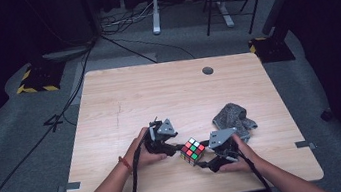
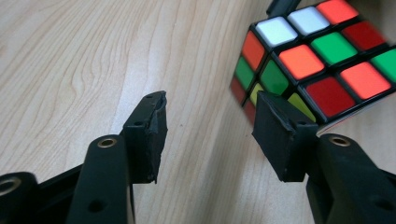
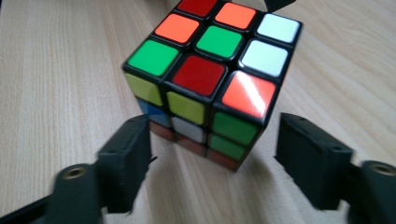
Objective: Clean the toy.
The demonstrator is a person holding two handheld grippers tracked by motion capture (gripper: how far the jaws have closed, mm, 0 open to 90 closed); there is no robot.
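From my station I saw the Rubik's cube [image 1: 193,151] resting on the wooden table [image 1: 158,92] near its front edge, between the two tools, with a grey cloth [image 1: 234,117] lying just behind the right hand. The left gripper [image 1: 176,150] had its jaws apart around bare tabletop, one tip against the cube's near corner. The right gripper [image 1: 205,158] stood spread wide, the cube just ahead of its pads and not pinched. I judged the work far from done: every visible face was mixed in colour, and neither tool had a hold for a turn.
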